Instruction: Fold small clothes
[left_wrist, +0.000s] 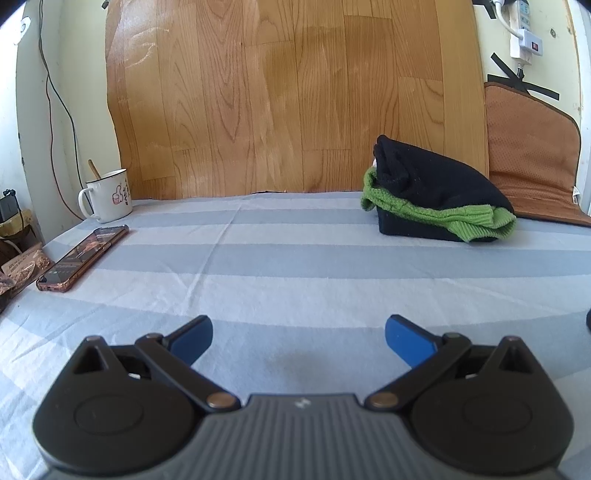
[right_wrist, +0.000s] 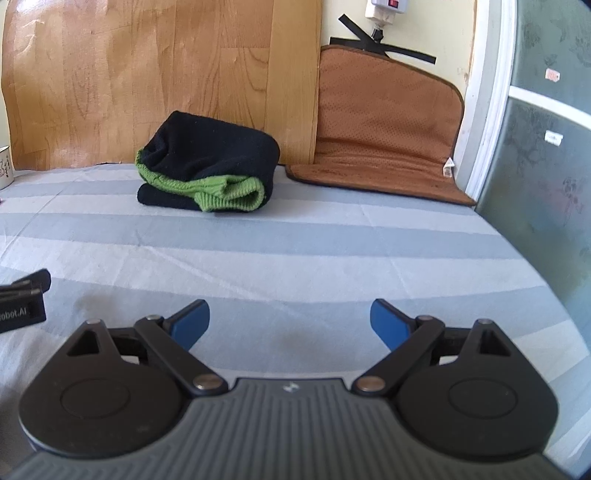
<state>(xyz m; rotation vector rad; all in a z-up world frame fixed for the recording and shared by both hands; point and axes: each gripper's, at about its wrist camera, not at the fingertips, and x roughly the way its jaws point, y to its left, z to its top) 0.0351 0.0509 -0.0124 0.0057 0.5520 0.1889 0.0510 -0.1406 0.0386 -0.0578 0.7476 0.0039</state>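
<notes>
Both tools, the left tool (left_wrist: 298, 341) and the right tool (right_wrist: 290, 323), hover spread and empty over the striped sheet (left_wrist: 295, 258), while the folded black-and-green knit garment (right_wrist: 207, 171) lies well ahead near the wood-grain panel (left_wrist: 295, 92).

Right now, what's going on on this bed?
A person holds two grippers over a striped sheet, folding small clothes. The left gripper and right gripper are both open and hold nothing. A black and green knit lies folded near the wall. A phone and mug sit off to the left.
</notes>
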